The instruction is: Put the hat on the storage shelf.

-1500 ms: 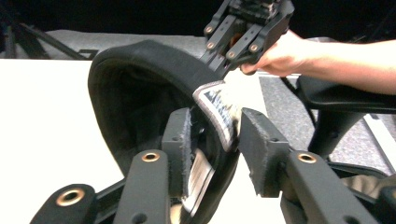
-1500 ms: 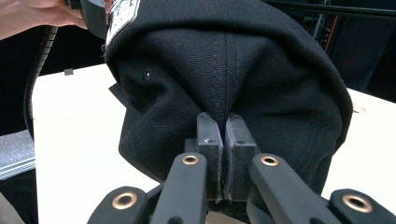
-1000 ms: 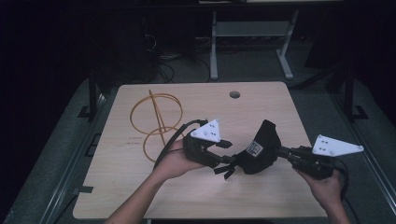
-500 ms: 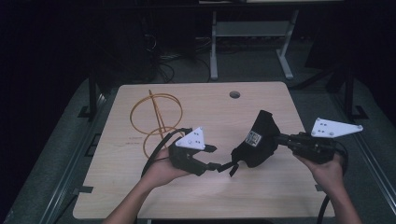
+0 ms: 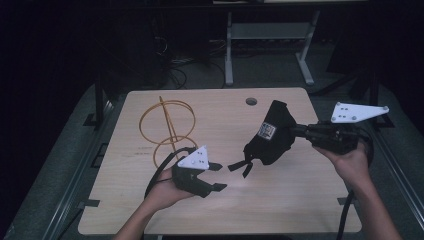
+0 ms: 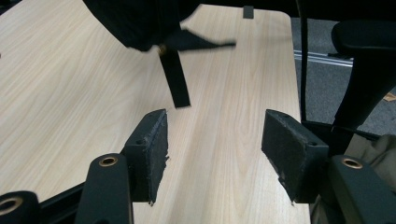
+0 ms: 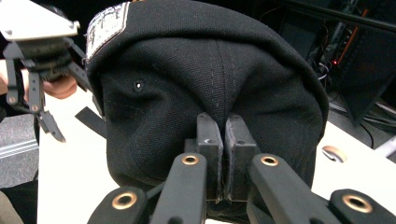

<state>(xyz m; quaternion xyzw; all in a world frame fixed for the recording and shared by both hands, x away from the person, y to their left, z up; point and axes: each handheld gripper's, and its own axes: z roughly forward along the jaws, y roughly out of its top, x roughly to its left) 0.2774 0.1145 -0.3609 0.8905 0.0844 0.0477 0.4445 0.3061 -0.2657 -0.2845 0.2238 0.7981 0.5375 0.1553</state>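
The right gripper (image 5: pixel 300 131), jaws pinching fabric, holds the black canvas cap (image 5: pixel 272 134) above the table's right half. The left gripper (image 5: pixel 218 176), just opening, stands spread and empty; the orange wire stand (image 5: pixel 167 132) waits far left.

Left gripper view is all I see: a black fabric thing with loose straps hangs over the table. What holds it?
Observer: The right tool, jaws shut on the fabric of that black canvas cap.
Operator: Does the cap have any mark?
Observer: Yes, a white patch with dark print on its side.
Operator: Is something else on the light wooden table?
Observer: A yellow wire ring frame, beyond the left tool, whose empty jaws have just been opening.
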